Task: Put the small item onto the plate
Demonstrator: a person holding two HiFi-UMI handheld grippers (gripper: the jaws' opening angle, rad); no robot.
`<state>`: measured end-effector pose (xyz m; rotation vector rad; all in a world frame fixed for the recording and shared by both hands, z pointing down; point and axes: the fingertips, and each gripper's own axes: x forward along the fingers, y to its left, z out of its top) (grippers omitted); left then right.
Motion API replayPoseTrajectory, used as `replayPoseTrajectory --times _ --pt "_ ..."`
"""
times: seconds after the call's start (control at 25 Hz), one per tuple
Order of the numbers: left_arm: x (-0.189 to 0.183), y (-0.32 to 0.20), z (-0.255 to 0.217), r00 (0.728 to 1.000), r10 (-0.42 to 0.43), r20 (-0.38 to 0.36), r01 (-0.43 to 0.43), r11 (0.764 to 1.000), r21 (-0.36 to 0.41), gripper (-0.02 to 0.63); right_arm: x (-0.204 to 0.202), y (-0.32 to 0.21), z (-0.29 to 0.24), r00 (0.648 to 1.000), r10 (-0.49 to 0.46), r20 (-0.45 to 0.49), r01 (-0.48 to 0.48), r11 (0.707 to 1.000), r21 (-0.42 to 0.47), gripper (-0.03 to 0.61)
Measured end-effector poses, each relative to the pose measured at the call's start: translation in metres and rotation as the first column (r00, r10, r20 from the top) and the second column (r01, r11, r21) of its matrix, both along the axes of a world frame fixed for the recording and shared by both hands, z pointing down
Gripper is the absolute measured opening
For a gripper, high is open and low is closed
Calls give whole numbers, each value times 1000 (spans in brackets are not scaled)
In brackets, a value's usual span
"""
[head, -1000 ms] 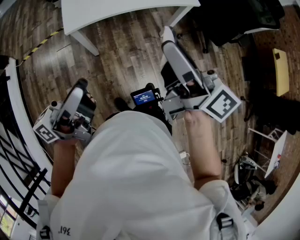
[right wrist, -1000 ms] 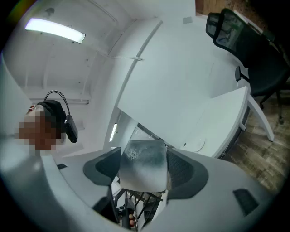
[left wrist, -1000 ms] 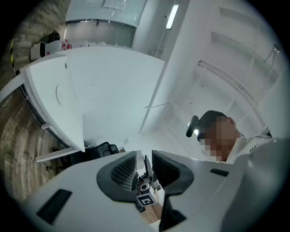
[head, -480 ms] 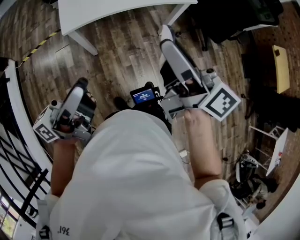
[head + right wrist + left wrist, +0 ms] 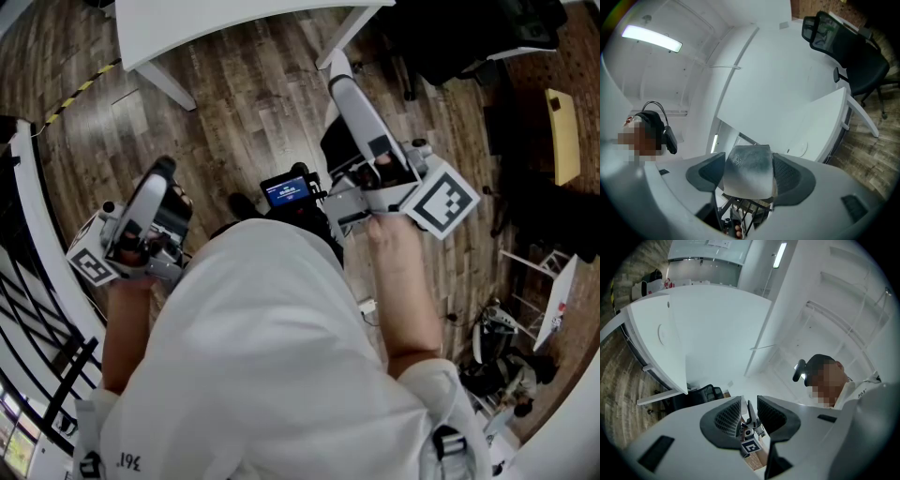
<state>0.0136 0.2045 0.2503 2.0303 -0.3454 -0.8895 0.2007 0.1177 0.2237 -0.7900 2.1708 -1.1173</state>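
In the right gripper view a small grey-and-white soft item (image 5: 747,174) sits clamped between the dark pads of my right gripper (image 5: 747,164). In the head view that right gripper (image 5: 336,67) is held up in front of the person's chest and points away over the wooden floor. My left gripper (image 5: 165,169) is raised at the left. In the left gripper view the left gripper (image 5: 749,405) has its jaws a narrow gap apart with nothing between them. No plate shows in any view.
A white table (image 5: 234,19) stands at the far side of the wooden floor, with black chairs (image 5: 469,37) at the upper right. A black railing (image 5: 37,328) runs along the left. A small device with a blue screen (image 5: 289,195) sits at the person's chest.
The right gripper has tilted a little to the right with the item still in it. The left gripper has not moved.
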Motion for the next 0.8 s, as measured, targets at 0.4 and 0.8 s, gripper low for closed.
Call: replayPoseTrajectory --times 0.4,0.8 --pt "-1 0 1 1000 -3 0 3 1000 -2 110 -2 0 2 1000 -9 14 9 1000 1 322" --pt "-1 0 1 1000 -7 -4 7 1000 -4 110 -6 1 4 999 -31 19 32 999 -5 321"
